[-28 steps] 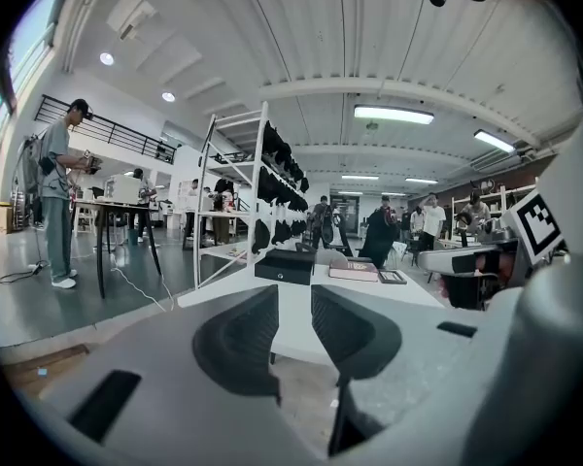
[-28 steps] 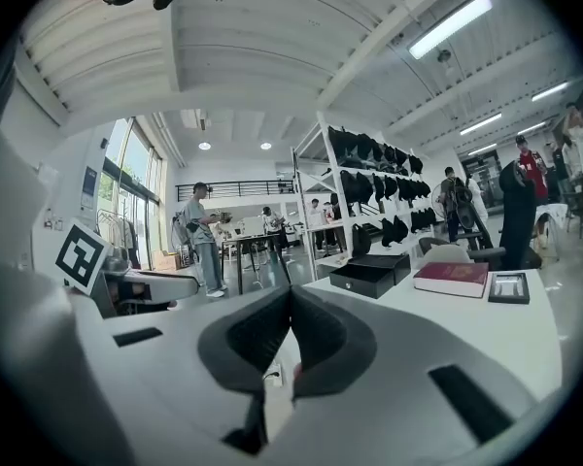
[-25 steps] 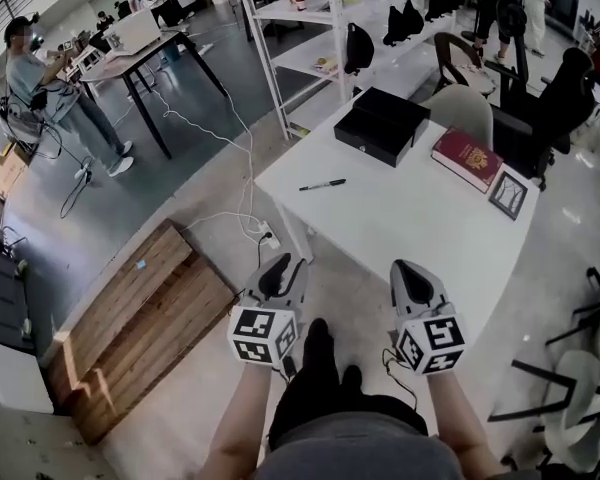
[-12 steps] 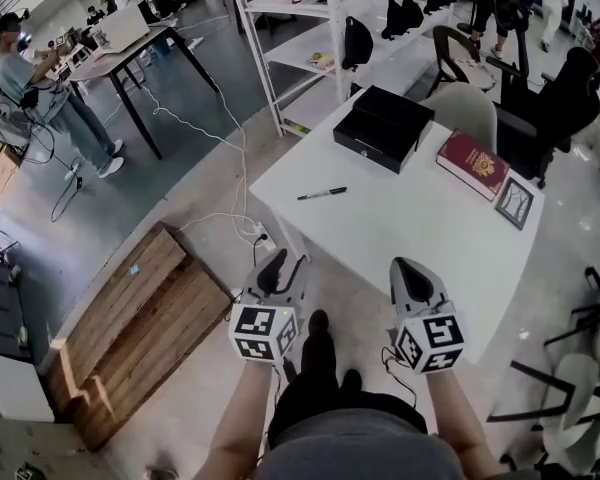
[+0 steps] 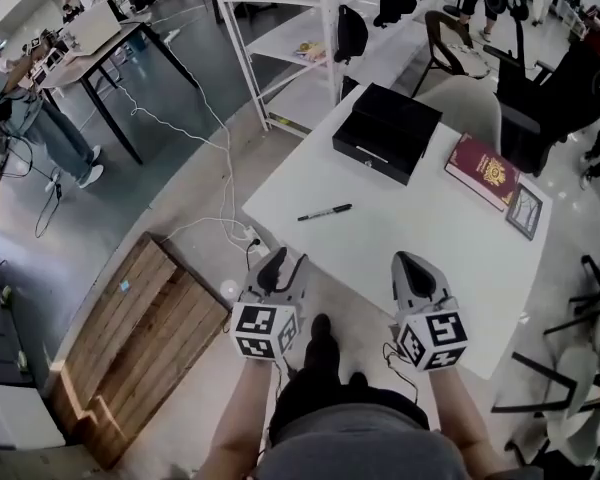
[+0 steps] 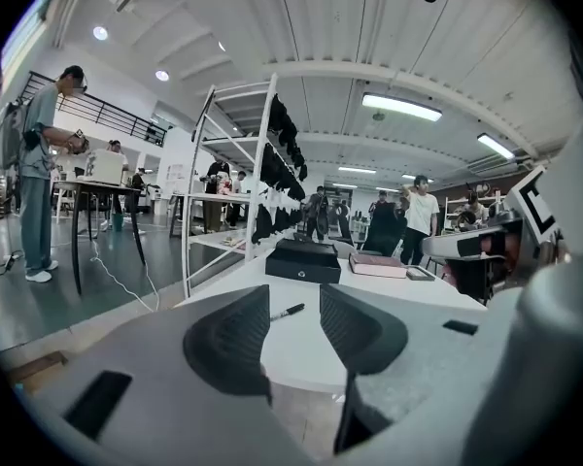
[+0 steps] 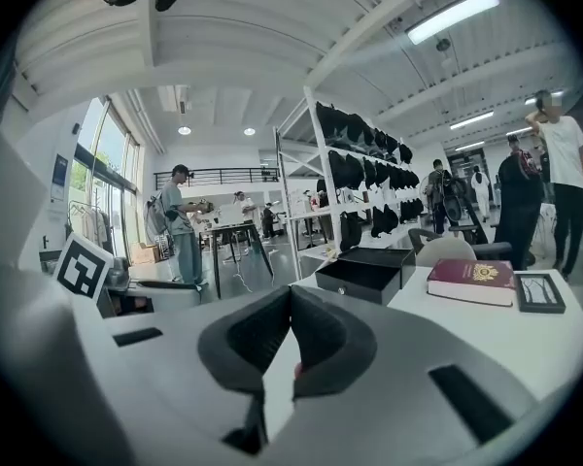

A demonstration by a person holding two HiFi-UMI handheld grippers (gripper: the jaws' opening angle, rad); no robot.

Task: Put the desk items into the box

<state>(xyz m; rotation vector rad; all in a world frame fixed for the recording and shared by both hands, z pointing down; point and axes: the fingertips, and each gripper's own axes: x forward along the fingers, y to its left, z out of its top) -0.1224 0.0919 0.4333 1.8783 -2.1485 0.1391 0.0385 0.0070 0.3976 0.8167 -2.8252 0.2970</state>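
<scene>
Left gripper (image 6: 293,304) jaws stand apart with nothing between them, having just been opening; right gripper (image 7: 290,304) jaws are pressed together, empty; both hover short of the white desk (image 5: 400,248); the slim black marker pen (image 5: 325,211) lies flat nearest, the flat black box (image 5: 386,131) beyond it, the maroon hardback book (image 5: 490,171) and small dark picture frame (image 5: 526,211) to the right; nipped off-centre, the pen would likely roll or skid away

Pen (image 5: 325,211) on table (image 5: 420,258) — box (image 5: 385,131) beyond.
</scene>
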